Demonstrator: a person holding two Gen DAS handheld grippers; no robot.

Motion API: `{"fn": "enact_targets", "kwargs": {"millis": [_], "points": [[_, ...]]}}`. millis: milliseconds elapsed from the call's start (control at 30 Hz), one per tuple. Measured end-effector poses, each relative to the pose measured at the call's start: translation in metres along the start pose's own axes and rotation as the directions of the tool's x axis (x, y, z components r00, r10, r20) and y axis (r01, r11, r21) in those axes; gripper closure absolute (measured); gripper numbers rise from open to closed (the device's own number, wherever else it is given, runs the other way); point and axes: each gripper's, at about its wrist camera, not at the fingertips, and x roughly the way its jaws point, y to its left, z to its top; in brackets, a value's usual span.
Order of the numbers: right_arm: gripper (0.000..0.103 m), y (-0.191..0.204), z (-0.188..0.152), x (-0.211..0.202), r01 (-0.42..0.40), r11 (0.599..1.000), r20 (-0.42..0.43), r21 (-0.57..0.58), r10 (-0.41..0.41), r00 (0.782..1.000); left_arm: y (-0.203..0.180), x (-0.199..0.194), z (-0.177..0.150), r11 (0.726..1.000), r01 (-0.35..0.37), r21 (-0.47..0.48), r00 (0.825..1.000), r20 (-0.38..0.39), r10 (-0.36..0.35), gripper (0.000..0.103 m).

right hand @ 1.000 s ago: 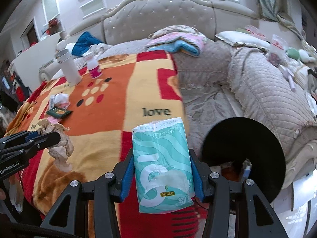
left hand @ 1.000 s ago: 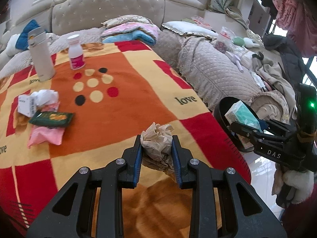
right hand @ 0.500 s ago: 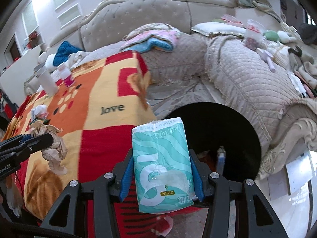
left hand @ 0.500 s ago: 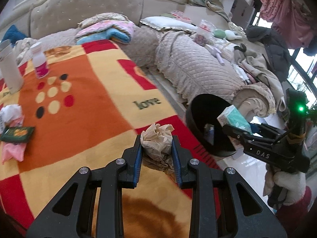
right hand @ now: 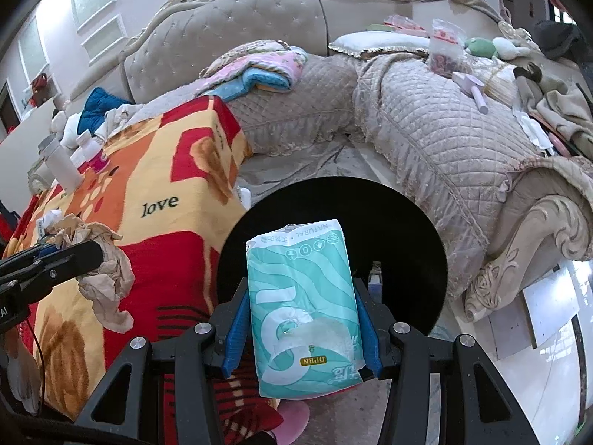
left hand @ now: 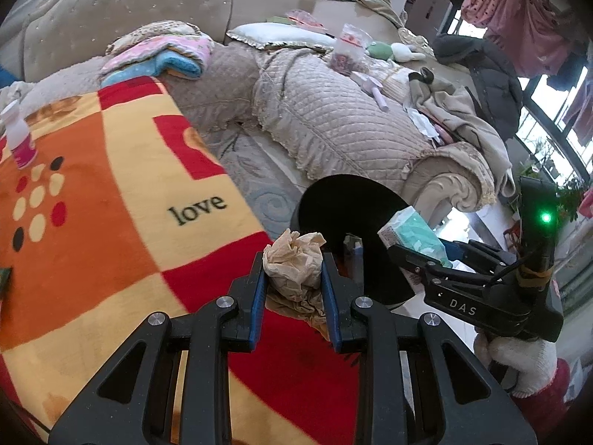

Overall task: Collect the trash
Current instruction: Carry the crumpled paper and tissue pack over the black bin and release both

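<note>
My left gripper (left hand: 292, 270) is shut on a crumpled brown paper wad (left hand: 294, 263), held over the blanket's red corner, just left of the black trash bin (left hand: 333, 200). The wad (right hand: 100, 259) and left gripper also show at the left of the right wrist view. My right gripper (right hand: 300, 296) is shut on a teal tissue pack (right hand: 302, 311), held over the bin's open mouth (right hand: 400, 230). In the left wrist view the pack (left hand: 415, 233) sits at the bin's right rim. Some items lie inside the bin (right hand: 376, 278).
An orange, yellow and red "love" blanket (left hand: 111, 204) covers the table. A small pink-labelled bottle (left hand: 18, 137) and a white flask (right hand: 61, 165) stand at its far side. A quilted beige sofa (right hand: 426, 129) with clutter wraps behind and to the right of the bin.
Both grippers have moved right, off the table's middle toward the bin. The tissue pack is now over the bin's mouth and the paper wad is close to its rim. Both grips are unchanged.
</note>
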Motion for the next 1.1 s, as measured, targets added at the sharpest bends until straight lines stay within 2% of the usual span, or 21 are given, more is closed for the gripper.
{"fn": "enact_targets", "kwargs": {"millis": [433, 1100], "points": [[0.054, -0.024, 0.000, 0.008, 0.015, 0.999, -0.005, 0.050, -0.015, 1.000, -0.010, 0.032, 0.010, 0.999, 0.048, -0.023, 0.998, -0.029, -0.048, 0.078], [0.053, -0.050, 0.003, 0.020, 0.037, 0.995, -0.019, 0.094, -0.035, 0.999, -0.014, 0.065, 0.019, 0.996, 0.075, -0.043, 0.996, -0.041, -0.076, 0.078]]}}
